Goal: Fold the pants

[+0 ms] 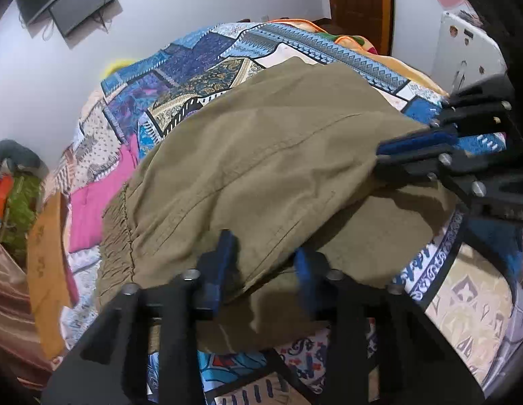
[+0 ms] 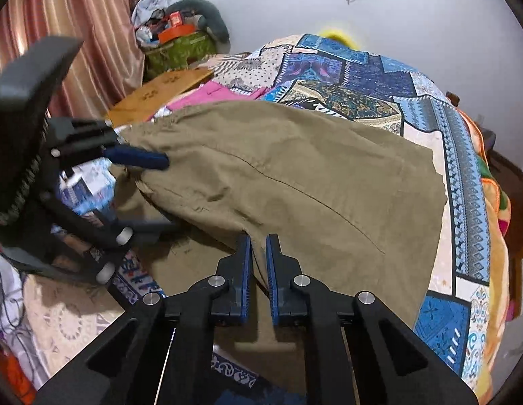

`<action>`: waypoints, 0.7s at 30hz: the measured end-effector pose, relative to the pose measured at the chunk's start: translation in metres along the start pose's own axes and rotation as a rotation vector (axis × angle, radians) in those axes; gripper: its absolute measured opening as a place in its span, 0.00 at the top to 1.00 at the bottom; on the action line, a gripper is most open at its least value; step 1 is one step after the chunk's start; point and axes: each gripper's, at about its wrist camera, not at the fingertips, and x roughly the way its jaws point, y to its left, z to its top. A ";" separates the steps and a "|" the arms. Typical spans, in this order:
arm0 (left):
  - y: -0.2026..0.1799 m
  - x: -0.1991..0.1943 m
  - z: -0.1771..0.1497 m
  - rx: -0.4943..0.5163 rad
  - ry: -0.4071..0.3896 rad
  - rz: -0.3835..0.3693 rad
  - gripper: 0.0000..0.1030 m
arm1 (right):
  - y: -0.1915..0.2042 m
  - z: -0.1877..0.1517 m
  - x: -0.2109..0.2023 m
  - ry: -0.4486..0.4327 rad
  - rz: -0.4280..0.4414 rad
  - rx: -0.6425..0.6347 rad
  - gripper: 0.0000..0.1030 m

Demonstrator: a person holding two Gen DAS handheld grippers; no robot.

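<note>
Olive pants (image 1: 261, 155) lie across the patchwork bed (image 1: 200, 57), near edge lifted off the bedspread by both tools. Right hand-held gripper (image 2: 258, 246) is nearly closed, pinching that edge; left hand-held gripper (image 1: 263, 253) looks wider apart with cloth between its fingers, grip uncertain. Risk: left side slips out mid-fold, so the layer drops crooked or bunches near the bed's front edge.

Olive-khaki pants (image 1: 261, 168) with a gathered elastic waistband lie folded over, edge lifted, on the patchwork bedspread (image 1: 200, 67).
</note>
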 end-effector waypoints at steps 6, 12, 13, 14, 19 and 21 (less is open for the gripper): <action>0.011 -0.013 0.011 -0.051 -0.028 -0.049 0.82 | 0.011 -0.003 -0.006 0.014 -0.018 -0.052 0.79; 0.012 -0.026 0.014 -0.062 -0.050 -0.069 0.84 | 0.020 -0.007 -0.003 -0.010 -0.051 -0.075 0.60; 0.011 -0.028 0.013 -0.059 -0.051 -0.068 0.84 | 0.019 -0.007 -0.001 -0.014 -0.060 -0.068 0.61; 0.011 -0.029 0.012 -0.056 -0.050 -0.069 0.84 | 0.018 -0.007 -0.001 -0.021 -0.067 -0.062 0.73; 0.007 -0.034 0.002 -0.049 -0.042 -0.075 0.84 | 0.016 -0.004 -0.005 -0.025 -0.049 -0.042 0.91; 0.006 -0.036 -0.004 -0.056 -0.040 -0.088 0.84 | 0.021 -0.006 -0.010 -0.015 -0.046 -0.072 0.92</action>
